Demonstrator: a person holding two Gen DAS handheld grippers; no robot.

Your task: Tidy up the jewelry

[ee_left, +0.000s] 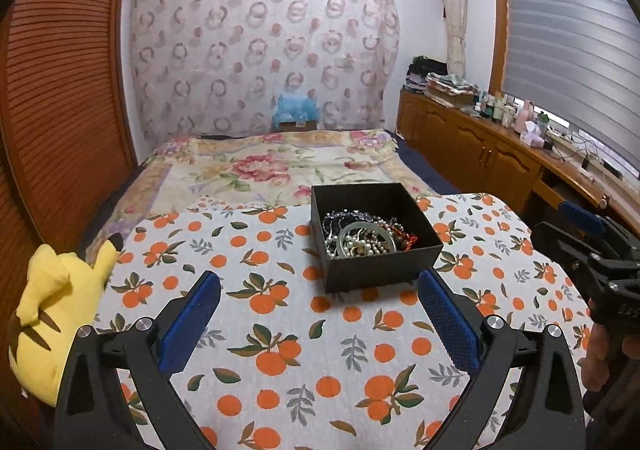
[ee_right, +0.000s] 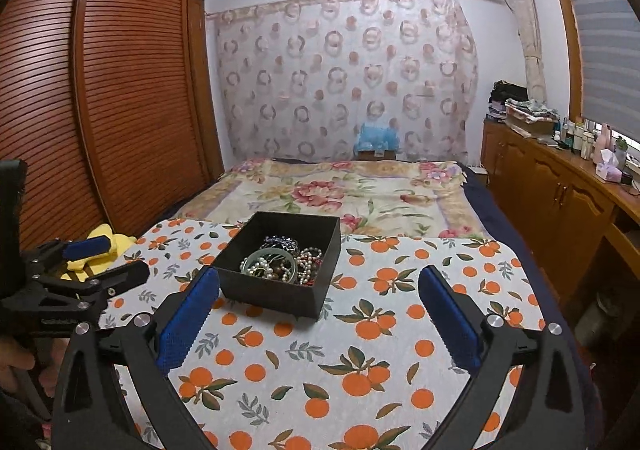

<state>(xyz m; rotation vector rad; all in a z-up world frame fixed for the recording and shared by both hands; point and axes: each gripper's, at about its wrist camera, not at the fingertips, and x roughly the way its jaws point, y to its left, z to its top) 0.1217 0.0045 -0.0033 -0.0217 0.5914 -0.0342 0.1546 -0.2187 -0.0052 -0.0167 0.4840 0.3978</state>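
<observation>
A black open box stands on an orange-print cloth. Inside lies a tangle of jewelry: pearl strands, a pale green bangle, dark and red beads. My left gripper hovers open just short of the box, nothing between its blue pads. My right gripper is open too, its left pad in front of the box's near corner, nothing held. Each gripper shows at the edge of the other's view, the right gripper and the left gripper.
A yellow plush toy lies at the cloth's left edge. Beyond the cloth spreads a floral bedspread. A louvred wardrobe stands left, wooden cabinets with bottles and folded clothes right. A hand holds the right gripper.
</observation>
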